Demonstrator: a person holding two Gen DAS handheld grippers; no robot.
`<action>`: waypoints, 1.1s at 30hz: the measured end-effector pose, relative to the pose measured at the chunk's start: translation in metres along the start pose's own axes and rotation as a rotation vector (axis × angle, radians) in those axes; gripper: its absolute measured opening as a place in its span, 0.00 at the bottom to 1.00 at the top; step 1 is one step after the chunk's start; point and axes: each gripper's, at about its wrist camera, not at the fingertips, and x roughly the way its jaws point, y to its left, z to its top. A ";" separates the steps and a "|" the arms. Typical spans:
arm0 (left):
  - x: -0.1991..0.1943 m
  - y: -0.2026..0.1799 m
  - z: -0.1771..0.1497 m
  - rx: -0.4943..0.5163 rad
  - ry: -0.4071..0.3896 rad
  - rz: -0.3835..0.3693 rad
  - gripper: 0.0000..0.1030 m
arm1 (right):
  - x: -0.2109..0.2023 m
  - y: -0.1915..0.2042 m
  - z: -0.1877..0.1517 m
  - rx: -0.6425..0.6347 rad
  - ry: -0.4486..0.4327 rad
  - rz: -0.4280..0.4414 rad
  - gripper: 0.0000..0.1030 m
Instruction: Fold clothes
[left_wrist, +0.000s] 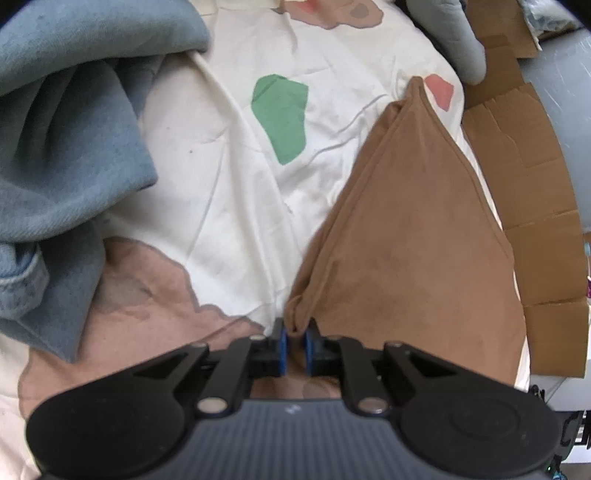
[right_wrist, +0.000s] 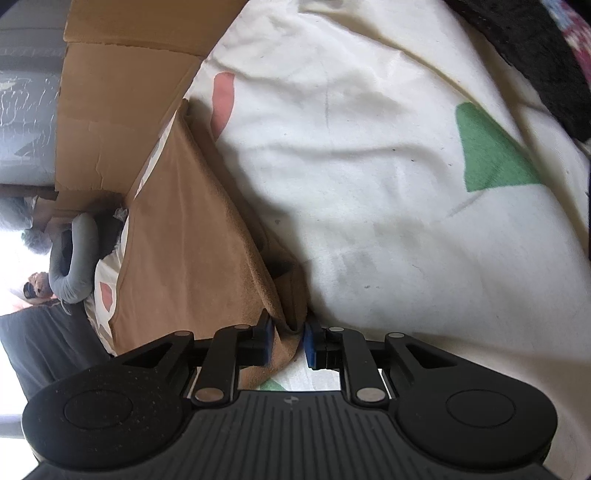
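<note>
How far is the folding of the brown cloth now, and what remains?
Done: the brown cloth already lies doubled on the white bedcover. In hand: the left gripper pinches one corner; the right gripper straddles another. Left: the blue garments are still heaped.

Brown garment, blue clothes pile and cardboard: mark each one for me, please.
Brown garment (left_wrist: 417, 229), left wrist view, middle of its flat folded face.
Blue clothes pile (left_wrist: 70, 147), left wrist view, a fold of the grey-blue top.
Cardboard (right_wrist: 110, 110), right wrist view, the flat panel beside the bed.
</note>
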 end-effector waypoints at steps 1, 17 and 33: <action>0.001 0.000 0.000 -0.002 0.000 0.002 0.10 | 0.000 0.001 -0.001 -0.005 -0.003 -0.006 0.22; -0.018 -0.006 0.000 -0.057 -0.013 -0.019 0.06 | -0.016 0.031 0.007 -0.046 -0.045 -0.030 0.04; -0.064 -0.026 -0.003 -0.068 -0.035 -0.086 0.05 | -0.055 0.060 0.010 -0.082 -0.152 0.046 0.04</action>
